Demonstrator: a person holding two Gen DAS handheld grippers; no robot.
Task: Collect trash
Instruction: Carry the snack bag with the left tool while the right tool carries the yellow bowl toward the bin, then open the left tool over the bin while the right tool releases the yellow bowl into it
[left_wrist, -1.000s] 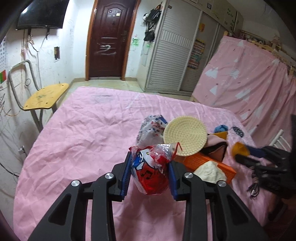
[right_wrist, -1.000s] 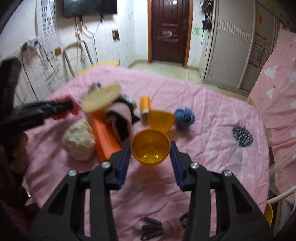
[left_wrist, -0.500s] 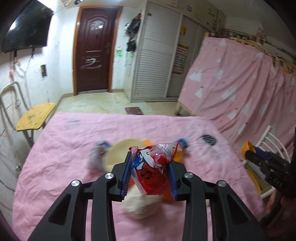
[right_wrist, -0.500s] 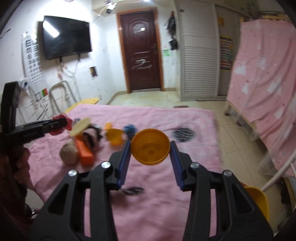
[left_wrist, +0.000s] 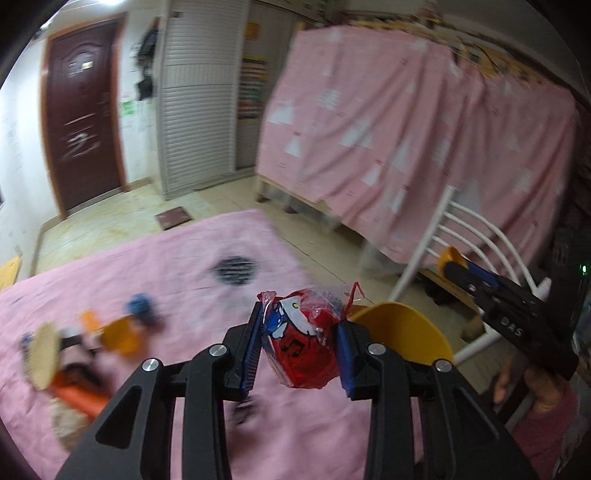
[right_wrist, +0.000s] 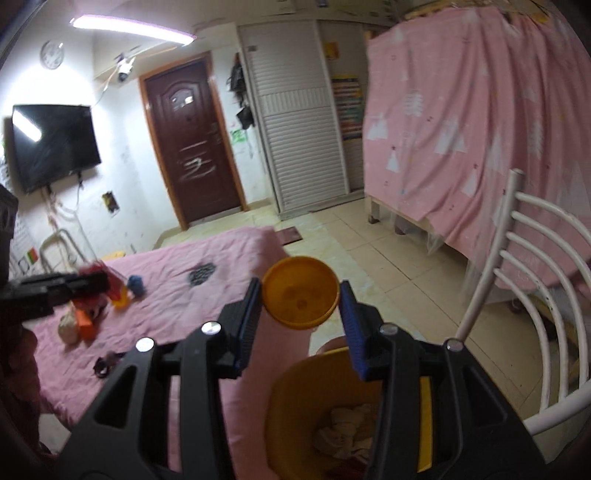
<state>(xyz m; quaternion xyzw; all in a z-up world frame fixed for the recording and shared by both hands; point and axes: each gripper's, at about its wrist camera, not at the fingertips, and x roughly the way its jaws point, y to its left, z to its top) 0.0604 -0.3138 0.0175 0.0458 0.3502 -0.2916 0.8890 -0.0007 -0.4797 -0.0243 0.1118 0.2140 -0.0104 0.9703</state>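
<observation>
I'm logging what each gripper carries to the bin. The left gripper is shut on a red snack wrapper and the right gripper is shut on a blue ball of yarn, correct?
Not quite. The left gripper is indeed shut on the red snack wrapper, but the right gripper is shut on a small yellow bowl, as the right wrist view shows. The blue ball of yarn lies on the pink bedspread.

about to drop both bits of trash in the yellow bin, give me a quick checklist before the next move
1. Left hand-held gripper shut on the red snack wrapper: ok.
2. Right hand-held gripper shut on the orange bowl: ok.
3. Yellow bin in view and open-topped, crumpled paper already inside: ok.
4. Orange bowl directly over the bin mouth: not ok, it shows beyond the rim, over the floor and the pink bedspread.
5. Red snack wrapper over the bin: cannot tell, left view is blurred.
6. White chair beside the bin clear of the grippers: ok.
</observation>
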